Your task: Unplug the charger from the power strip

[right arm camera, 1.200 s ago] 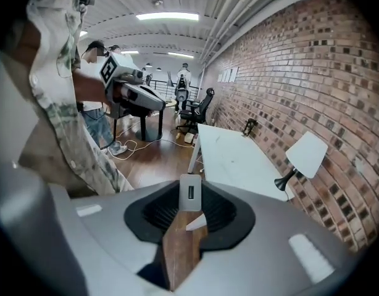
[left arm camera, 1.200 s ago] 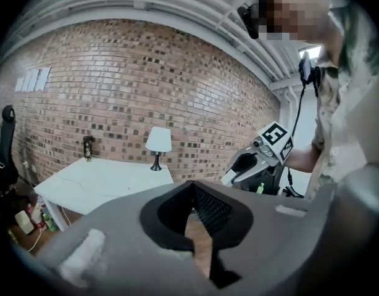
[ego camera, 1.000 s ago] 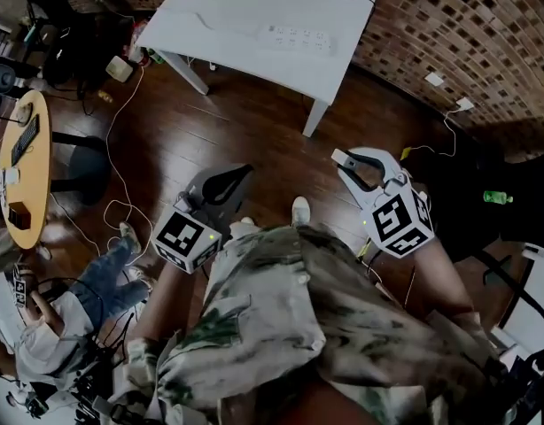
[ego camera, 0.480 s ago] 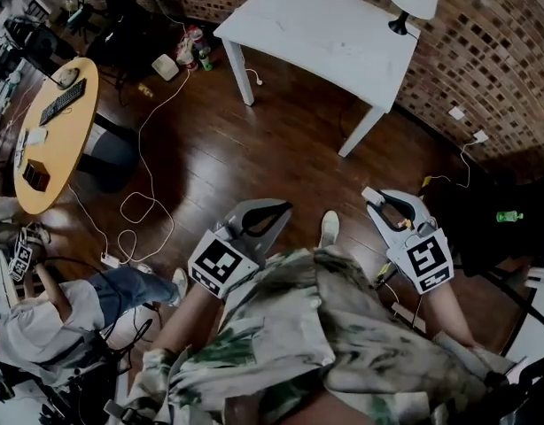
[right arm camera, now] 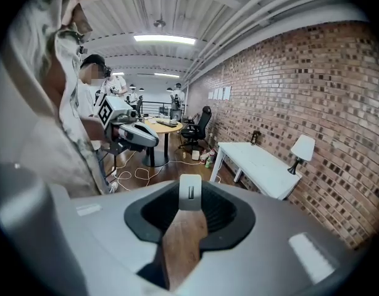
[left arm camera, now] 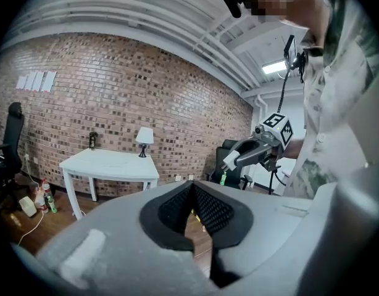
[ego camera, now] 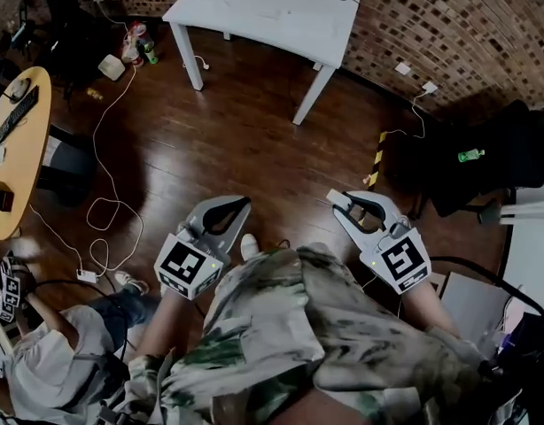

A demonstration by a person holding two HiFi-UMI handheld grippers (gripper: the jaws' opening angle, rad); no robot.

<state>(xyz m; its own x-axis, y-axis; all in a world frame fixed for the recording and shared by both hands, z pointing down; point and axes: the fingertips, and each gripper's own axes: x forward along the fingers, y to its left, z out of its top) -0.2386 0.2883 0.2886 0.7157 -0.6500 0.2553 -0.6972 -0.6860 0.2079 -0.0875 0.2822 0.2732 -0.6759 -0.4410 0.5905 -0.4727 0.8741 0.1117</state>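
Observation:
In the head view both grippers hang in front of my body over the dark wood floor, well short of the white table [ego camera: 263, 11]. No power strip shows on the part of the tabletop I can see. My right gripper [ego camera: 337, 199] is shut on a small white block with a slot, apparently the charger [right arm camera: 189, 193], held at its jaw tips. The left gripper view shows the same block, the charger [left arm camera: 229, 160]. My left gripper [ego camera: 243, 203] is shut with nothing between its black pads [left arm camera: 205, 205].
A lamp [left arm camera: 144, 137] stands on the table by the brick wall. On the floor are loose white cables [ego camera: 99, 211]. A round wooden table [ego camera: 15, 149] is at left, a seated person [ego camera: 50, 361] at lower left, and a black chair [ego camera: 493, 166] at right.
The view has swung, and the white table sits farther off. The power strip seen on it a second ago is out of sight. Both grippers stay shut, the right still holding the white block.

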